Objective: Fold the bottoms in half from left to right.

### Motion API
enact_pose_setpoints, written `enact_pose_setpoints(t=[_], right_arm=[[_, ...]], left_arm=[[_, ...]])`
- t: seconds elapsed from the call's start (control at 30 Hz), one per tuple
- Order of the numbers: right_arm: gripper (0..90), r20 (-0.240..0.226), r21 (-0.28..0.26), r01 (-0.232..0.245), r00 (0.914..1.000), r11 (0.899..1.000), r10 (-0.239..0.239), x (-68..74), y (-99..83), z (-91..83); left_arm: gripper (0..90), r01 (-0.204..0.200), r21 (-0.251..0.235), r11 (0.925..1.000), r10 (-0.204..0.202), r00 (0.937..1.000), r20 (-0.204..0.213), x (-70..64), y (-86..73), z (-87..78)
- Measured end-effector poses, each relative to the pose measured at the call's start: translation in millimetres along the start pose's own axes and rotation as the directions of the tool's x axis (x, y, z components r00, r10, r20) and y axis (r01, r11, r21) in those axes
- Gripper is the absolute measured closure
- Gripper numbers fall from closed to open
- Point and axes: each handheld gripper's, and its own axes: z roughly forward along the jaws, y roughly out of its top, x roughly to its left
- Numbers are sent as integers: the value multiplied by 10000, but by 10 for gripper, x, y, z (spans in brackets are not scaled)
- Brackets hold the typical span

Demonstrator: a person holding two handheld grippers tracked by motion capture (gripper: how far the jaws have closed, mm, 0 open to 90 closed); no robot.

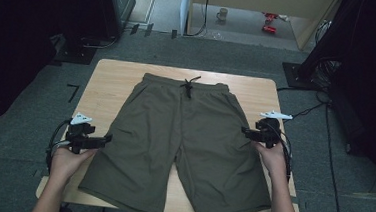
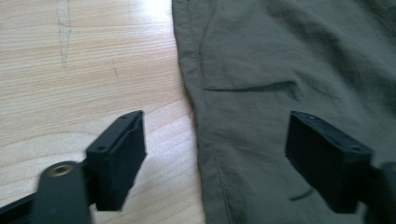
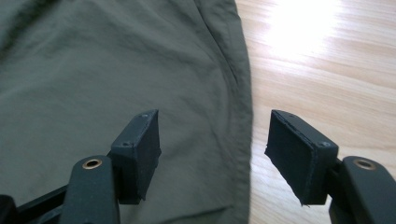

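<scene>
A pale wooden bench (image 1: 110, 80) carries olive shorts (image 1: 183, 141) spread flat at its centre — waistband toward twelve o'clock. The left hand-held gripper (image 1: 104, 139) at nine o'clock and the right hand-held gripper (image 1: 247, 132) at three o'clock each straddle a side seam — jaws spread, pinching nothing.

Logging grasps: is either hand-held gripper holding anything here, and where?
Nothing held. Both the left gripper and right gripper are open, straddling the shorts' side edges.
</scene>
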Motion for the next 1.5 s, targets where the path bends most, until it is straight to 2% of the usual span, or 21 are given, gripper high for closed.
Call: enact_pose_setpoints(t=[0.1,0.23,0.5,0.63,0.83,0.93,1.03,1.5], right_arm=[[349,-146,36,-41,9999,10000,42,22,43,23],[350,-63,-10,376,9993,9993,-376,120,174,79],[357,-155,39,837,9964,9965,-836,313,385,215],[363,-232,-11,904,9956,9959,-904,382,437,255],[366,-336,98,1245,9917,9922,-1241,525,530,340],[368,-615,-35,1117,9918,9937,-1117,586,580,377],[368,-727,-104,1222,9898,9924,-1227,659,618,413],[378,-916,-215,1415,9855,9897,-1429,906,794,555]], left_arm=[[225,68,-21,10000,-68,10000,15,-8,-23,-17],[231,82,-1,10000,-82,10000,42,-23,-62,-50],[235,79,-1,10000,-79,9999,76,-52,-139,-86],[238,61,-30,10000,-61,9999,95,-72,-164,-114],[243,5,14,10000,-5,9998,175,-122,-219,-156],[245,58,52,10000,-59,9997,253,-129,-249,-167],[244,-26,64,10000,24,9996,299,-138,-296,-176],[254,-108,404,9991,93,9993,372,-219,-487,-242]])
